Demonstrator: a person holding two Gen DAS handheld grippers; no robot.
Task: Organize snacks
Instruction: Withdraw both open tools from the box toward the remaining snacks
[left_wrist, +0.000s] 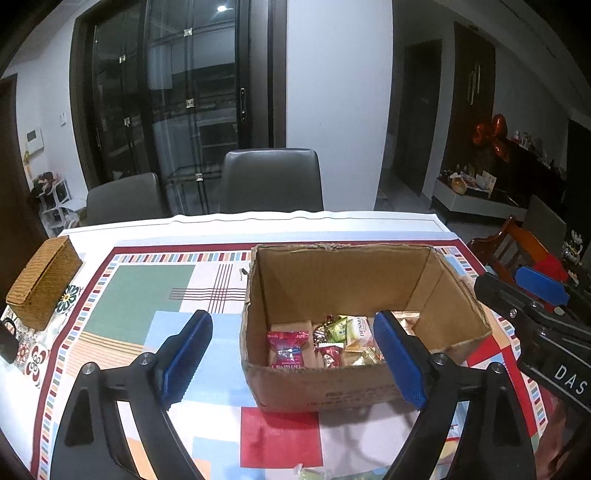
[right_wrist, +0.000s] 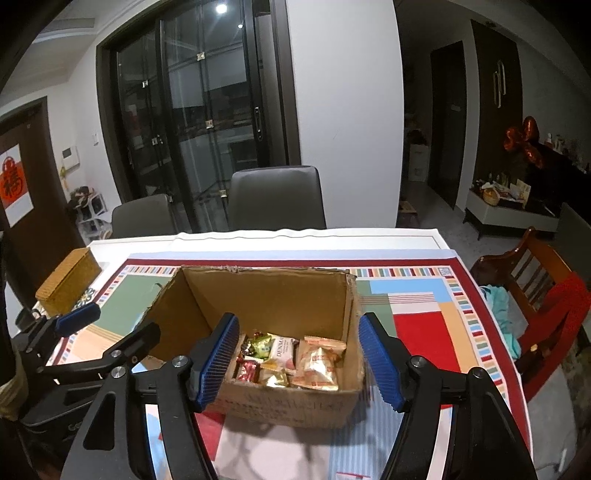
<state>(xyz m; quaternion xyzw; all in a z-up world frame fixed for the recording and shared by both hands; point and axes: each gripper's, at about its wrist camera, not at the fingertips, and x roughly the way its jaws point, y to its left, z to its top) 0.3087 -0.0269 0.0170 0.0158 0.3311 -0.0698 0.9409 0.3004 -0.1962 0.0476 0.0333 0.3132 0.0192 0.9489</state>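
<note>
Snacks (right_wrist: 291, 360) lie in the cardboard box (left_wrist: 354, 280) at twelve o'clock, and we hold the left gripper (left_wrist: 293, 354) and right gripper (right_wrist: 299, 363) wide and empty above it, so next we likely fetch another packet.

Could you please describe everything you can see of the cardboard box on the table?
The cardboard box is plain brown corrugated card, open at the top, with rough, torn edges where flaps seem to have been removed. Faint dark print runs along its near wall. It stands upright on the colourful patterned tablecloth. Wrapped snacks lie across its floor, filling it only shallowly. Neither tool touches it.
</note>
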